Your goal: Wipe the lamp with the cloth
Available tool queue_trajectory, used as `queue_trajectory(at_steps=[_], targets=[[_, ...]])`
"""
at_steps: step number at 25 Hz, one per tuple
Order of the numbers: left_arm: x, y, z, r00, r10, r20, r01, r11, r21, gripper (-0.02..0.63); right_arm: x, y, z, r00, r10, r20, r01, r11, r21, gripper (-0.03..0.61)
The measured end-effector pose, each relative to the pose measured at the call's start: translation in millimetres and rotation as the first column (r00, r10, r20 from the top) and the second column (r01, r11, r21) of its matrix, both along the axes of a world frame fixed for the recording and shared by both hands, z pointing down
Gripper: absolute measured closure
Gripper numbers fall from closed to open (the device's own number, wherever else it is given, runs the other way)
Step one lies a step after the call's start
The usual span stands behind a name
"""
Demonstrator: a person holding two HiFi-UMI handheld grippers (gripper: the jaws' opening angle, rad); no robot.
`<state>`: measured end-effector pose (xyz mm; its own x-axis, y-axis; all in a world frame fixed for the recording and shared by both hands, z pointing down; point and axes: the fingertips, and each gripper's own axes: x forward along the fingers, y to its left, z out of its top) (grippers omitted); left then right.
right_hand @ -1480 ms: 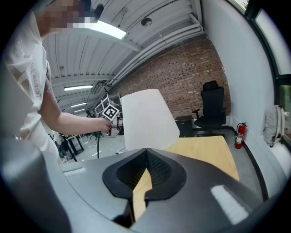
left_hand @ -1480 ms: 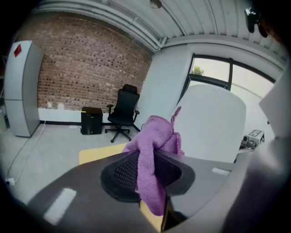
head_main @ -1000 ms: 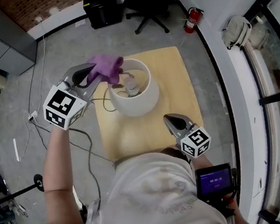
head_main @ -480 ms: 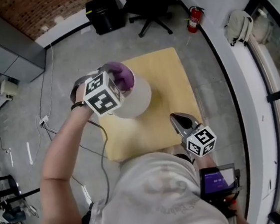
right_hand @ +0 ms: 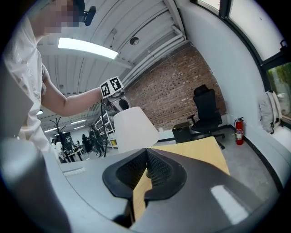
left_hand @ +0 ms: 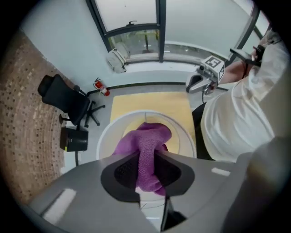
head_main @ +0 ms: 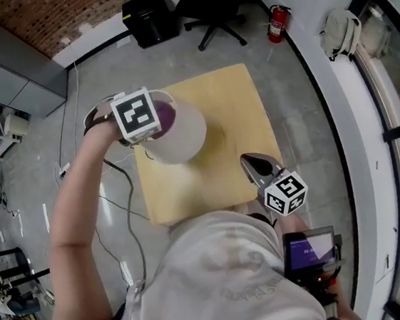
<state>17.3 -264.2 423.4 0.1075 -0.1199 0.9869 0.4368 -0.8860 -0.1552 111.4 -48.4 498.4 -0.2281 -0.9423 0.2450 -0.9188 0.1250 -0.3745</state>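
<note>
A white lampshade (head_main: pixel 183 137) stands on the pale wooden table (head_main: pixel 223 178). Straight above it, pointing down, is my left gripper (head_main: pixel 153 118), shut on a purple cloth (head_main: pixel 166 113). In the left gripper view the cloth (left_hand: pixel 146 139) hangs from the left gripper (left_hand: pixel 146 157) into the lampshade's open top, inside its rim (left_hand: pixel 105 136). My right gripper (head_main: pixel 249 161) hovers level over the table's near right part, apart from the lamp. Seen from the right gripper view, the right gripper (right_hand: pixel 146 154) is shut with nothing in it, and the lampshade (right_hand: pixel 134 129) stands ahead to the left.
A black office chair (head_main: pixel 214 3), a black box (head_main: pixel 147 14) and a red fire extinguisher (head_main: pixel 275 24) stand on the floor beyond the table. A backpack (head_main: pixel 339 36) lies by the window. A cable (head_main: pixel 120 183) runs off the table's left side.
The left gripper has swung from the lamp's left side to above it and now points down. The cloth has come over the shade's top opening. The right gripper shifted slightly.
</note>
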Motion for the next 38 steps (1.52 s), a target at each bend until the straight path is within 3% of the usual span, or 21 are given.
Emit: queue_trajectory(at_steps=[2,5,8,11,13,15,19,23,25,28,31,35,38], targets=[[-6.9,-15.7,-9.0,1.0,0.011,0.012,-0.012,0.994,0.104,0.534,-3.6,-7.0,-5.9,1.0,-0.003,-0.01,0.003,1.0,0.01,0.565],[-8.6,-25.5,-20.5,1.0,-0.003,-0.018,0.007,0.983,0.181,0.532,1.0,-11.5,-12.9,1.0,-0.004,-0.022,0.004,1.0,0.012,0.565],[0.3,-11.3,-36.3,0.99,-0.065,-0.125,0.084,0.986,0.146,0.531,9.7,-9.0,-15.8,1.0,-0.025,-0.013,0.025,0.999,0.02,0.565],[9.5,11.0,-53.4,0.945,-0.139,-0.295,0.174,0.98,0.096,0.529,16.5,4.4,-11.1,0.999,-0.05,-0.013,0.051,0.998,0.022,0.565],[6.8,16.1,-71.4,0.888,-0.181,-0.422,0.245,0.964,0.102,0.529,16.2,11.0,-8.7,0.997,-0.07,-0.017,0.07,0.997,0.02,0.565],[-2.4,20.1,-89.1,0.811,-0.22,-0.542,0.313,0.946,0.085,0.528,12.5,15.0,-7.2,0.996,-0.093,-0.015,0.093,0.996,0.016,0.565],[-24.1,44.2,-113.6,0.619,-0.297,-0.727,0.395,0.918,-0.038,0.528,-3.6,16.8,-1.1,0.987,-0.161,-0.006,0.161,0.987,0.003,0.565],[-49.2,74.8,-116.5,0.437,-0.327,-0.838,0.418,0.899,-0.133,0.528,-23.1,10.4,0.5,0.973,-0.233,-0.003,0.233,0.972,0.018,0.565],[-59.3,96.6,-101.1,0.387,-0.341,-0.857,0.407,0.897,-0.174,0.528,-27.9,13.1,-0.4,0.966,-0.258,-0.006,0.258,0.966,0.031,0.565],[-75.4,126.0,-66.1,0.346,-0.387,-0.855,0.369,0.894,-0.256,0.528,-36.4,21.7,-4.0,0.957,-0.291,-0.007,0.291,0.955,0.06,0.565],[-89.6,139.7,-40.3,0.256,-0.472,-0.844,0.367,0.855,-0.366,0.528,-42.2,26.9,-13.9,0.947,-0.322,-0.022,0.322,0.942,0.093,0.565],[-104.3,146.5,-20.5,0.148,-0.517,-0.843,0.41,0.808,-0.424,0.528,-45.7,28.6,-29.4,0.939,-0.34,-0.058,0.345,0.929,0.137,0.565],[-129.9,149.5,-13.3,0.091,-0.534,-0.841,0.417,0.787,-0.455,0.528,-68.8,26.4,-34.4,0.936,-0.346,-0.067,0.352,0.925,0.139,0.565]])
